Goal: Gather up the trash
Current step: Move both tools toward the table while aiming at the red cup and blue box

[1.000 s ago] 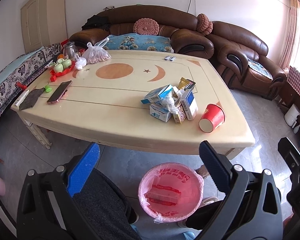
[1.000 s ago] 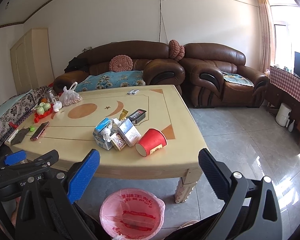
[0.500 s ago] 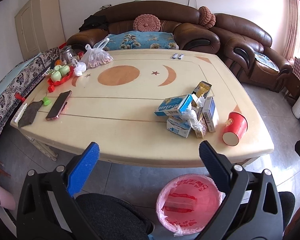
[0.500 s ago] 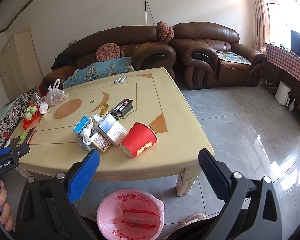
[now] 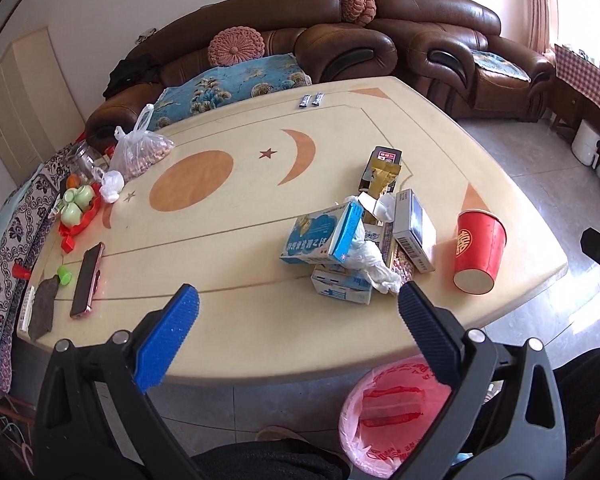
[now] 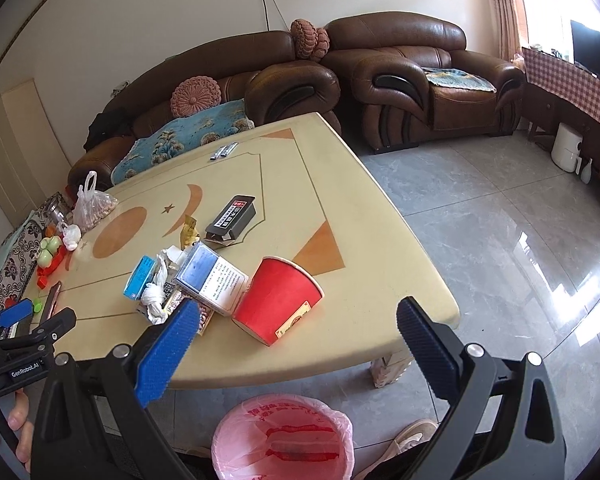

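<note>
A heap of trash lies near the table's front right: a blue-and-white carton (image 5: 320, 236) (image 6: 140, 278), a crumpled white plastic wrap (image 5: 374, 264) (image 6: 156, 292), a blue-topped box (image 5: 414, 230) (image 6: 212, 278), a gold wrapper (image 5: 382, 180) and a black box (image 6: 232, 216). A red paper cup (image 5: 478, 248) (image 6: 280, 300) lies on its side beside them. My left gripper (image 5: 296, 320) hangs open over the table's front edge, short of the heap. My right gripper (image 6: 296, 332) is open just in front of the cup. A pink-lined bin (image 5: 392, 416) (image 6: 284, 440) stands on the floor below.
On the beige table (image 5: 240, 216): a phone (image 5: 87, 280), a red tray of green cups (image 5: 76, 208), a bag of nuts (image 5: 140, 152), two small packets (image 5: 312, 100). Brown sofas (image 6: 400, 76) stand behind. A person's hand (image 6: 18, 420) holds the left gripper's handle. A shoe (image 6: 414, 436) is by the bin.
Both grippers have moved up and forward toward the table; the trash heap and red cup now look larger and closer. Both stay open and nothing has been picked up.
</note>
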